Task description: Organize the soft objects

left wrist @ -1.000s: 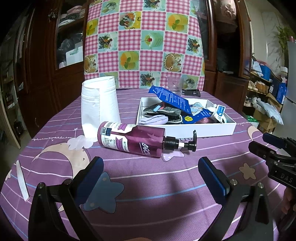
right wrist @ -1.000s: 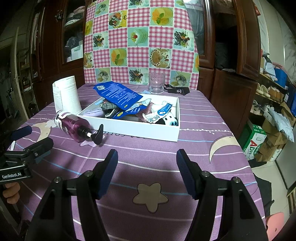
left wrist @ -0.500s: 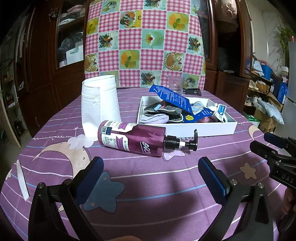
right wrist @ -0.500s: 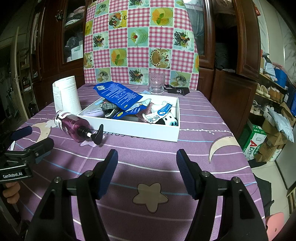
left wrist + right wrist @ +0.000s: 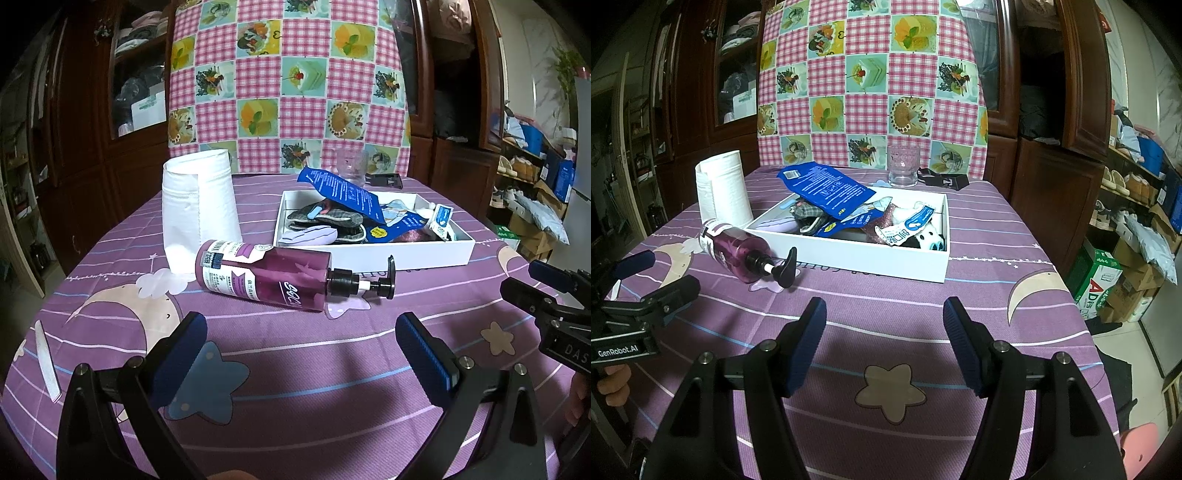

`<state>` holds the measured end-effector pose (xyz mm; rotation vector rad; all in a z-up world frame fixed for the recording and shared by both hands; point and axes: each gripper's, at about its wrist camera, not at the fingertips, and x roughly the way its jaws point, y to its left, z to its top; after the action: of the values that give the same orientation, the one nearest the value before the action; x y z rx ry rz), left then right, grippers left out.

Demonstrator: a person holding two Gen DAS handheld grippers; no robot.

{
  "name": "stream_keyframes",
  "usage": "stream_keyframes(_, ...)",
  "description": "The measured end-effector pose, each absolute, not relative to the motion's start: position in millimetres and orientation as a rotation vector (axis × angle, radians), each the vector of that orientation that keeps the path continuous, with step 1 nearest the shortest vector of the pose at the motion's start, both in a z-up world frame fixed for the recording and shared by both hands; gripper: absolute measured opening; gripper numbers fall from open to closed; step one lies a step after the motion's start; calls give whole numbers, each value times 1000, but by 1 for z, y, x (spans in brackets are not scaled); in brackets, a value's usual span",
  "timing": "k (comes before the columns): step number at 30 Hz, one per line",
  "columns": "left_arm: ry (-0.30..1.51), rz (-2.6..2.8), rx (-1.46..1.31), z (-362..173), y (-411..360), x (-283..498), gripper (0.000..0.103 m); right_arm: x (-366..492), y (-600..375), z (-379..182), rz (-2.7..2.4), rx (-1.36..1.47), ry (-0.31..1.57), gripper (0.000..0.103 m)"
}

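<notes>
Nearest the cameras, the left gripper (image 5: 301, 341) and the right gripper (image 5: 882, 332) hover low over the purple star-and-moon cloth of the counter (image 5: 979, 302), each with its jaws wide and holding nothing. Just beyond the left gripper a dark purple plastic pump bottle (image 5: 273, 275) lies on its side, its black pump head pointing toward the shallow white cardboard box (image 5: 871, 256) and its base touching or nearly touching the upright white paper-towel roll (image 5: 199, 210). The soft things sit heaped in that box: grey fabric pieces (image 5: 325, 218), a pale lilac pad (image 5: 308, 234) and a blue printed plastic pouch (image 5: 827, 188) propped over the rim; what lies under the pouch is hard to make out. Behind the box stand a clear drinking glass (image 5: 903, 166) and a small black clip (image 5: 943, 181). A reach toward the box could nudge the round bottle into rolling, and tugging one limp piece may drag the leaning pouch out over the edge.
</notes>
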<state>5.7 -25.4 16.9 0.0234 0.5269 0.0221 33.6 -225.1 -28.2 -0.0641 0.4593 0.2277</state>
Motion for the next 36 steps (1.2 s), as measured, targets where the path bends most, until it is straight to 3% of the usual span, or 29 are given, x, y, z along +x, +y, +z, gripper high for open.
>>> stream_keyframes(36, 517, 25, 23, 19, -25, 5, 103, 34, -225, -28, 229, -67, 460, 66)
